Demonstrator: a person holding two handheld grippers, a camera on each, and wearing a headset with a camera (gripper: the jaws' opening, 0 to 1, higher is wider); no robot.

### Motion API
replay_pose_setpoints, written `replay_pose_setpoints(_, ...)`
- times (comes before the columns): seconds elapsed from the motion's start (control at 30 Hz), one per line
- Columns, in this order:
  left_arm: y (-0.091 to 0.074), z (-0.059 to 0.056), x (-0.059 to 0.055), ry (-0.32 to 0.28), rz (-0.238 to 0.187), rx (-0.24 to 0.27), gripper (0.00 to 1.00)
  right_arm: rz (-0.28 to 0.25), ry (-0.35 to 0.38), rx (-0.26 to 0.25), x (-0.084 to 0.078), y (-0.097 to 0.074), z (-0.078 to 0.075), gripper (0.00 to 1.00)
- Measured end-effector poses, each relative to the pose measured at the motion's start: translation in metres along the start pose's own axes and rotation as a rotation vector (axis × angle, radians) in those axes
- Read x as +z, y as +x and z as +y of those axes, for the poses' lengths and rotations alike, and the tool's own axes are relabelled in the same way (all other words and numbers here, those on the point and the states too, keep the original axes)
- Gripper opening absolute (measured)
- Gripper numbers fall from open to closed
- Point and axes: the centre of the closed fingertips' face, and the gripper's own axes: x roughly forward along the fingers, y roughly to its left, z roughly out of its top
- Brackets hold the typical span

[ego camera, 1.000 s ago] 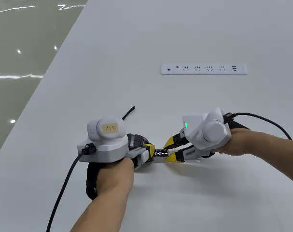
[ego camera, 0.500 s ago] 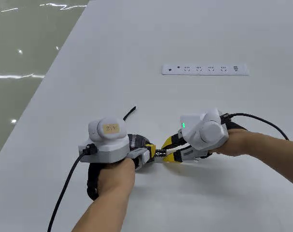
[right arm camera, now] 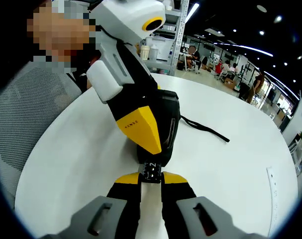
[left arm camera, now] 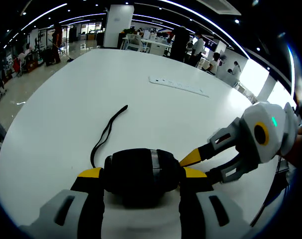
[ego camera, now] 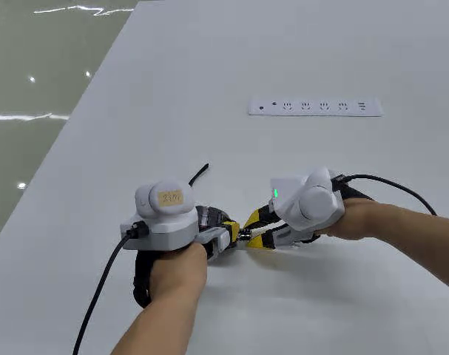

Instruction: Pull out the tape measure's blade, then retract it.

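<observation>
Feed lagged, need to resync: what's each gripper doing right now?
Left gripper: closed on the tape measure.
Right gripper: closed on the blade tip.

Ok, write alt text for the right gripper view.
The right gripper, with yellow-tipped jaws, pinches the short metal blade tip of a black round tape measure, whose case the left gripper clamps just beyond. A thin black strap trails from the case across the white table.

gripper views face each other across the tape measure (left arm camera: 141,172)
</observation>
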Motion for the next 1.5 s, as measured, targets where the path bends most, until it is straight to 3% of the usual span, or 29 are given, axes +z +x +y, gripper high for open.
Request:
replay_pose_setpoints(0.9, -0.0011, -0.0004, -0.0002, -0.007, -0.002, -0.005, 0.57, 0.014, 0.01, -0.007, 0.0049, 0.0067, -0.0013, 0.15)
replay_pose_setpoints(1.3, -0.0003, -0.0055, -0.0046, 0.056, 0.017, -0.004, 0.58, 0.044, 0.01, -0.01, -0.0003, 0.0099, 0.004, 0.15)
replay_pose_setpoints(1.5, -0.0009, -0.0045, -0.0041, 0.054, 0.017, -0.008, 0.58, 0.039, 0.008, -0.014, 0.0, 0.0096, 0.0025, 0.15)
